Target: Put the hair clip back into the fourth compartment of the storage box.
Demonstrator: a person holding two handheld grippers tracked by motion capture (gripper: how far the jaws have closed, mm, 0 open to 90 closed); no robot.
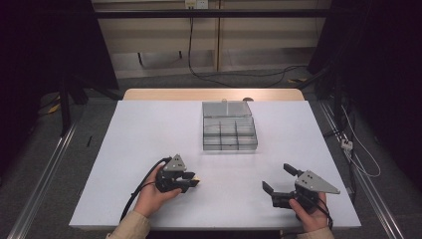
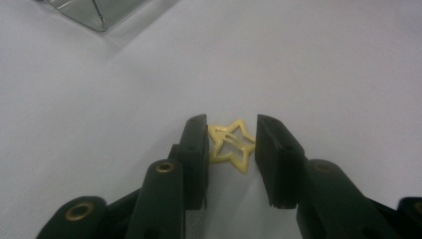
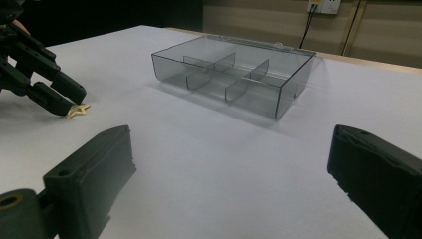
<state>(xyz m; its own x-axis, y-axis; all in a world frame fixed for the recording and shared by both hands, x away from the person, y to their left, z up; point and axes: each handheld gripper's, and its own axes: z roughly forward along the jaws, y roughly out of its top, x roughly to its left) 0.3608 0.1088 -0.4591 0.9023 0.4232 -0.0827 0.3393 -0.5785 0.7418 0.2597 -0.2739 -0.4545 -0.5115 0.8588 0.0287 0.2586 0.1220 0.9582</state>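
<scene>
A small yellow star-shaped clip (image 2: 230, 141) lies on the white table (image 1: 149, 129), near its front left. My left gripper (image 2: 232, 142) is low over the table with both pads against the star's sides, shut on it. The star (image 1: 198, 179) peeks out at that gripper's (image 1: 193, 181) tips in the high view. In the right gripper view, the star (image 3: 78, 110) lies under the left gripper's tips (image 3: 69, 102). At the front right, my right gripper (image 1: 275, 176) rests in the person's hand. Its jaws stand wide open with nothing between them (image 3: 231, 137).
A clear grey box (image 1: 230, 147) with several compartments stands at the table's middle back, its lid (image 1: 226, 108) laid open behind it. It lies beyond my right gripper's jaws in the right gripper view (image 3: 293, 84). Cables trail on the floor past the table's far edge.
</scene>
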